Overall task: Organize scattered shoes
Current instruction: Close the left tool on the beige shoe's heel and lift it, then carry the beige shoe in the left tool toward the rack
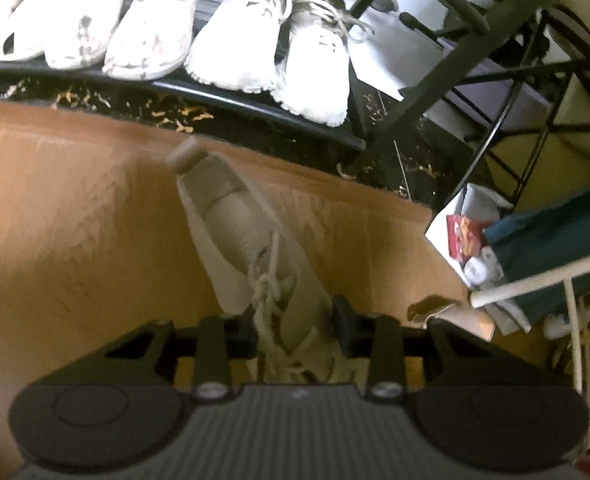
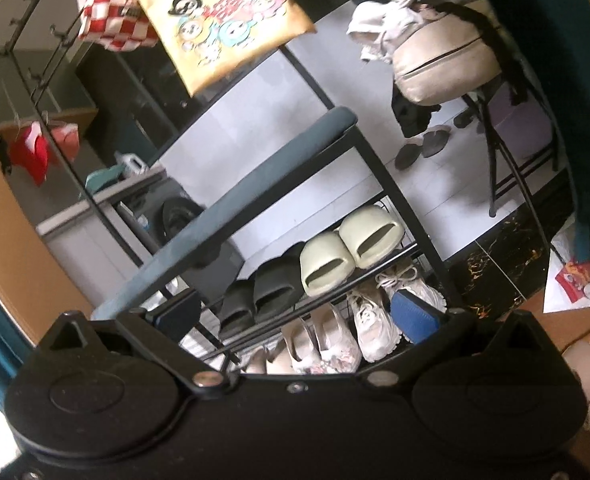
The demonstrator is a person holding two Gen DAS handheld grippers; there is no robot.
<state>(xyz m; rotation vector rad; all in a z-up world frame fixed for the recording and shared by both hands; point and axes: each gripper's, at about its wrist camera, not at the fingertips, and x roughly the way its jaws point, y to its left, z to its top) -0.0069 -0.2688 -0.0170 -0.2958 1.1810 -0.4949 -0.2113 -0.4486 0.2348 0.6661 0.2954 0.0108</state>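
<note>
Orange-brown flooring [image 1: 75,208] fills the near ground below the left hand-held gripper [image 1: 293,326], and a black shoe rack [image 1: 255,100] stands beyond it on dark, gold-veined tile.

Nearest the left wrist camera, the left hand-held gripper is pinching a beige lace-up shoe [image 1: 247,236] at its laced rear part. One finger sits on each side of the shoe, pressed against its sides. The shoe's long axis runs away from the camera toward the shoe rack, leaning a little left, and its narrow far end points at the rack's lowest rail. It looks to be held over the flooring, just short of the rack.

On the rack's bottom shelf, straight beyond that far end, a pair of white sneakers [image 1: 271,40] sits side by side, toes toward the camera. Left of the sneakers stands a pair of pale flat shoes [image 1: 115,28], toes also forward.

In the right wrist view, the right hand-held gripper [image 2: 295,316] is spread wide with nothing between its fingers, one of them showing a blue pad [image 2: 413,316]. Behind it, the rack's upper shelf carries black slides [image 2: 259,296] and, right of them, cream slides [image 2: 351,252], openings facing the camera. Farther off, beyond the rack, grey slippers [image 2: 423,148] lie on pale tile below a beige backpack [image 2: 443,60].
</note>
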